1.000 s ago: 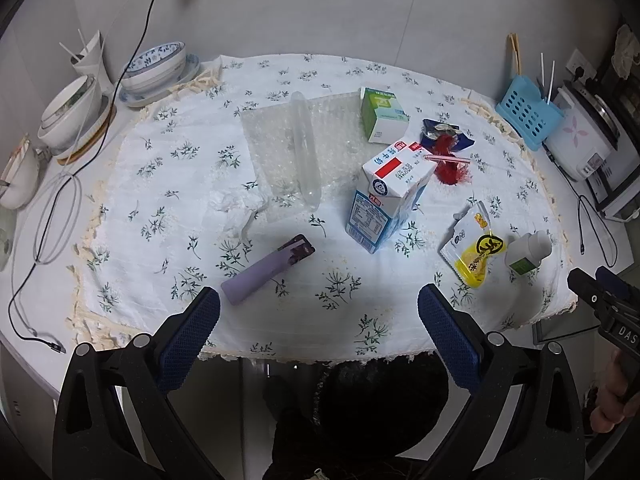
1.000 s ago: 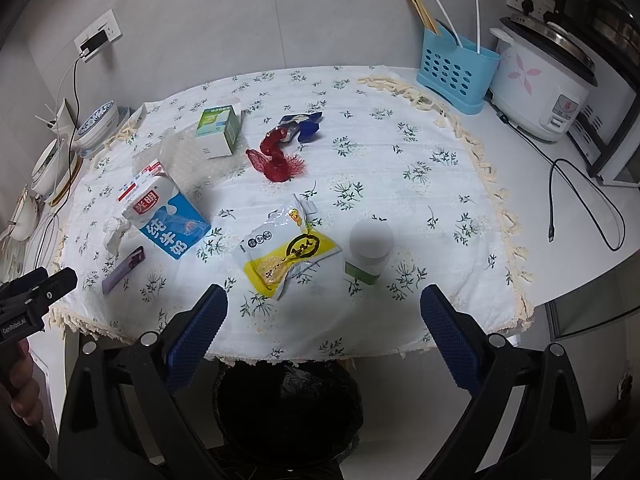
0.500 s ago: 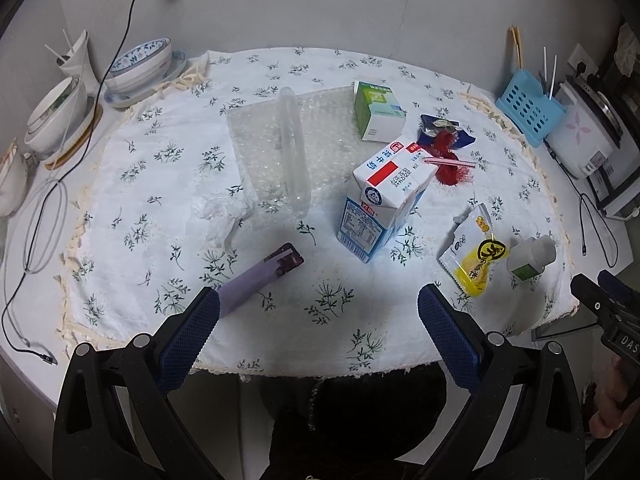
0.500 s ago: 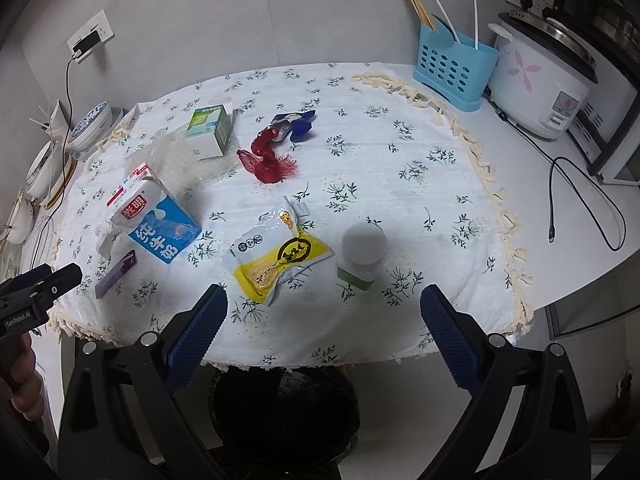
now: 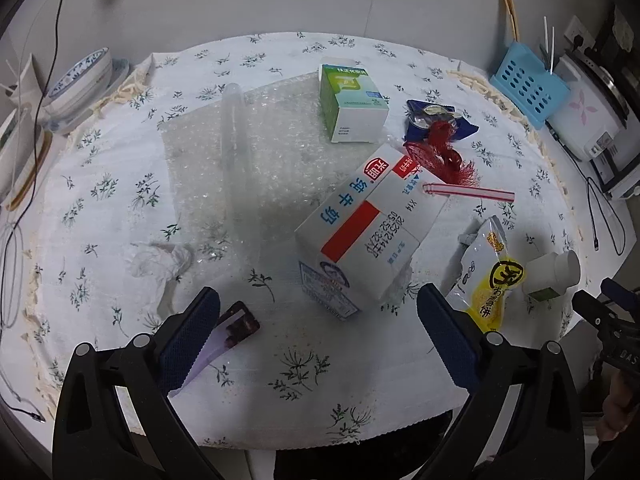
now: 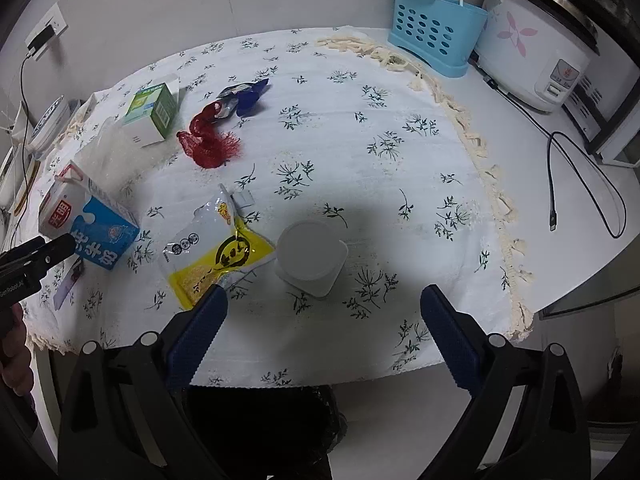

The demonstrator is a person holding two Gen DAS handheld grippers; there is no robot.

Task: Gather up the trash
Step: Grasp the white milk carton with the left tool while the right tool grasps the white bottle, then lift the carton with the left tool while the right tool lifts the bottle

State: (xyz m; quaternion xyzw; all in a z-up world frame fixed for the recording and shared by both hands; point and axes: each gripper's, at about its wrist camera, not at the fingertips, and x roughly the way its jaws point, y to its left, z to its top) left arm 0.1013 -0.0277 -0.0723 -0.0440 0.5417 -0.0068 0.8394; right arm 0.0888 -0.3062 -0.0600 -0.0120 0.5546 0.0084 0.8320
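Item 1, my left gripper [image 5: 318, 320]: jaws released and wide apart, holding nothing, poised over the near edge of the desk [image 5: 280, 384].

Item 2, my right gripper [image 6: 322, 322]: jaws likewise spread, nothing between them, hanging above the near edge of the cloth-covered desk.

Item 3, milk carton [image 5: 362, 232]: white, blue and red, tilted on the cloth, just ahead of my left gripper; a red-striped straw [image 5: 468, 191] juts out by its top.

Item 4, purple wrapper [image 5: 224, 338]: flat on the cloth, partly hidden behind my left gripper's left pad.

Item 5, crumpled tissue [image 5: 160, 266]: left of the carton.

Item 6, bubble wrap [image 5: 256, 160]: clear sheet behind the carton, with a clear plastic tube [image 5: 236, 136] lying on it.

Item 7, green box [image 5: 352, 104]: at the far edge of the bubble wrap.

Item 8, red net [image 6: 210, 142] and blue wrapper [image 6: 244, 94]: touching, right of the green box.

Item 9, yellow snack bag [image 6: 216, 254]: flat, just beside the white bottle [image 6: 308, 254], both ahead of my right gripper.

Item 10, black bin [image 6: 256, 428]: below the desk edge, under my right gripper.
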